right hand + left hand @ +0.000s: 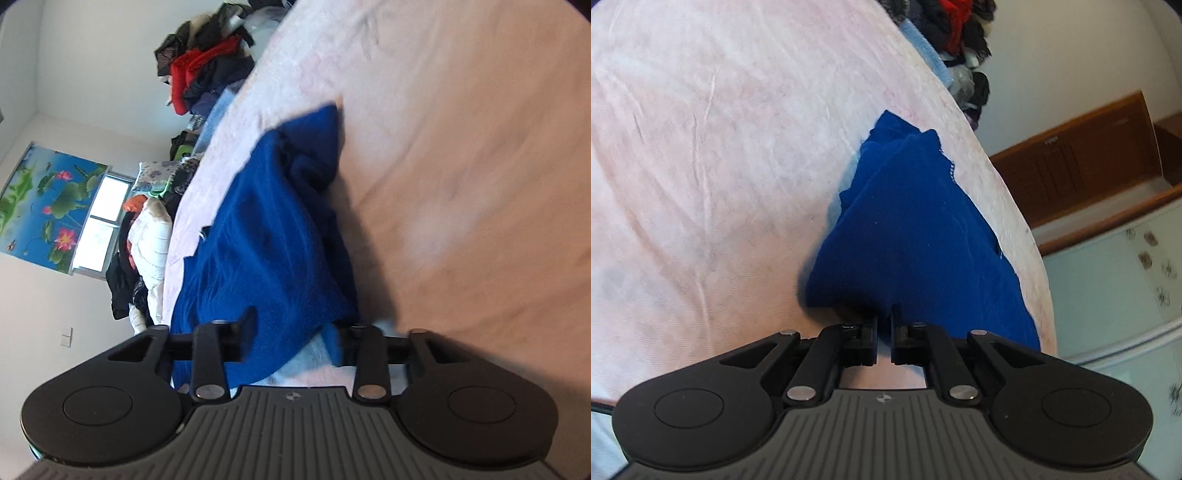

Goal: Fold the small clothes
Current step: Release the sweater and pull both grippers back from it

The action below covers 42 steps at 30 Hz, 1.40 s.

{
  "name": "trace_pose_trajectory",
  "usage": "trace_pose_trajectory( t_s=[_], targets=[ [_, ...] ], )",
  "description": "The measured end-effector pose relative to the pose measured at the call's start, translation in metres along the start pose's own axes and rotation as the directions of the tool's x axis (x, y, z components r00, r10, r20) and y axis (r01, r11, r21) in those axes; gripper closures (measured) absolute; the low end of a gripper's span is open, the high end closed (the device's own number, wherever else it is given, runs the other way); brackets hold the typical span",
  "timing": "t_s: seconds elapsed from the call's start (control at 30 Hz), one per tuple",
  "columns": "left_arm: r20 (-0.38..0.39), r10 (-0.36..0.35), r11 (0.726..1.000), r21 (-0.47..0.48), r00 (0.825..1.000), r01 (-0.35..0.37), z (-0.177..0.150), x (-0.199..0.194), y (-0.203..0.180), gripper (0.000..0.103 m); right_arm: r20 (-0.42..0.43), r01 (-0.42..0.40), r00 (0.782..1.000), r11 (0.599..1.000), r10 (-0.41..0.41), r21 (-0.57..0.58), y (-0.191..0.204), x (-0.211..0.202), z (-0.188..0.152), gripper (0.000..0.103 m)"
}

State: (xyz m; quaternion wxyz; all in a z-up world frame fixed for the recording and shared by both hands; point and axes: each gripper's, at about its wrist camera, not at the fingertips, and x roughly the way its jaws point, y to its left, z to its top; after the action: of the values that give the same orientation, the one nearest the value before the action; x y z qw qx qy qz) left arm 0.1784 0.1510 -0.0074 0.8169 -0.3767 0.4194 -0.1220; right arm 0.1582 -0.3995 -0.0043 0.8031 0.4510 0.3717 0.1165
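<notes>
Left gripper point(884, 325), lower centre of left view: jaws nearly together, pinching edge of deep-blue knit garment point(908, 236) draped mid-frame on pale pink bedsheet point(701, 147). Right gripper point(291, 332), lower centre of right view: jaws apart, blue cloth point(266, 236) bunched between, not clamped. Risk: you lift now, right corner slips free, fold skews; thin left pinch may slip too.

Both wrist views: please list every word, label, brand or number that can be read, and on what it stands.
No readable text in either view.
Left gripper: a small round emblem on its body, no letters.
Right gripper: the same emblem, no letters.
Poster: lotus flowers only, no words visible.
</notes>
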Motion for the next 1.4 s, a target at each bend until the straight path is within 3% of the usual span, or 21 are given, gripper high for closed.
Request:
trace_pose_trajectory(
  t_s=[0.03, 0.1, 0.17, 0.23, 0.3, 0.33, 0.4, 0.53, 0.67, 0.77, 0.83, 0.87, 0.97, 1.07, 1.13, 1.2, 1.3, 1.4],
  targets=[
    [-0.009, 0.034, 0.996, 0.088, 0.999, -0.033, -0.001, -0.01, -0.008, 0.097, 0.053, 0.026, 0.998, 0.999, -0.024, -0.046, 0.005, -0.013, 0.006, 0.052],
    [0.059, 0.083, 0.968, 0.231, 0.995, -0.094, 0.0, -0.031, -0.027, 0.097, 0.129, 0.064, 0.991, 0.982, -0.041, -0.177, 0.019, -0.026, 0.029, 0.05],
    [0.148, 0.087, 0.93, 0.342, 0.985, -0.133, 0.013, -0.041, -0.051, 0.095, 0.071, 0.069, 0.996, 0.956, -0.051, -0.286, 0.039, -0.008, 0.059, 0.047],
    [0.206, 0.087, 0.908, 0.387, 0.975, -0.163, 0.039, -0.033, -0.068, 0.079, 0.002, 0.08, 0.996, 0.934, -0.085, -0.348, 0.054, 0.03, 0.089, 0.044],
    [0.262, 0.105, 0.911, 0.362, 0.959, -0.198, 0.071, -0.01, -0.076, 0.037, -0.043, 0.075, 0.994, 0.922, -0.098, -0.379, 0.069, 0.071, 0.114, 0.044],
    [0.296, 0.114, 0.912, 0.348, 0.948, -0.218, 0.086, 0.002, -0.078, 0.035, -0.065, 0.079, 0.992, 0.92, -0.112, -0.384, 0.074, 0.091, 0.125, 0.044],
    [0.308, 0.121, 0.905, 0.357, 0.944, -0.232, 0.113, 0.03, -0.084, 0.035, -0.119, 0.088, 0.982, 0.908, -0.148, -0.409, 0.084, 0.128, 0.139, 0.045],
    [0.142, 0.084, 0.934, 0.334, 0.986, -0.128, 0.155, 0.088, -0.081, 0.035, -0.151, 0.147, 0.961, 0.894, -0.23, -0.424, 0.085, 0.17, 0.151, 0.054],
    [0.073, 0.098, 0.935, 0.336, 0.993, -0.117, 0.17, 0.122, -0.075, 0.035, -0.204, 0.054, 0.969, 0.926, -0.139, -0.374, 0.078, 0.177, 0.154, 0.057],
    [0.005, 0.087, 0.938, 0.336, 0.996, -0.083, 0.174, 0.141, -0.075, 0.035, -0.226, 0.039, 0.966, 0.937, -0.124, -0.348, 0.072, 0.184, 0.16, 0.067],
    [-0.022, 0.094, 0.93, 0.358, 0.995, -0.08, 0.174, 0.151, -0.076, 0.036, -0.233, 0.051, 0.962, 0.933, -0.142, -0.356, 0.068, 0.189, 0.16, 0.083],
    [-0.008, 0.113, 0.924, 0.368, 0.994, -0.102, 0.173, 0.154, -0.078, 0.038, -0.233, 0.046, 0.962, 0.93, -0.139, -0.365, 0.067, 0.19, 0.16, 0.085],
    [0.014, 0.221, 0.872, 0.444, 0.975, -0.204, 0.168, 0.166, -0.084, 0.08, -0.21, 0.035, 0.969, 0.918, -0.127, -0.394, 0.07, 0.189, 0.157, 0.09],
    [0.044, 0.227, 0.843, 0.491, 0.973, -0.219, 0.165, 0.164, -0.094, 0.098, -0.158, 0.004, 0.985, 0.915, -0.074, -0.404, 0.082, 0.18, 0.161, 0.092],
    [0.093, 0.202, 0.845, 0.487, 0.975, -0.221, 0.167, 0.152, -0.101, 0.098, -0.138, -0.021, 0.99, 0.919, -0.037, -0.395, 0.089, 0.174, 0.166, 0.092],
    [0.128, 0.195, 0.845, 0.481, 0.972, -0.233, 0.168, 0.147, -0.103, 0.098, -0.114, 0.01, 0.992, 0.916, -0.061, -0.401, 0.088, 0.176, 0.17, 0.092],
    [0.095, 0.254, 0.829, 0.492, 0.963, -0.267, 0.165, 0.16, -0.094, 0.098, -0.133, 0.067, 0.983, 0.925, -0.126, -0.374, 0.067, 0.191, 0.169, 0.092],
    [0.107, 0.27, 0.821, 0.494, 0.957, -0.287, 0.159, 0.164, -0.088, 0.096, -0.132, 0.067, 0.985, 0.946, -0.114, -0.318, 0.055, 0.193, 0.162, 0.086]
  ],
)
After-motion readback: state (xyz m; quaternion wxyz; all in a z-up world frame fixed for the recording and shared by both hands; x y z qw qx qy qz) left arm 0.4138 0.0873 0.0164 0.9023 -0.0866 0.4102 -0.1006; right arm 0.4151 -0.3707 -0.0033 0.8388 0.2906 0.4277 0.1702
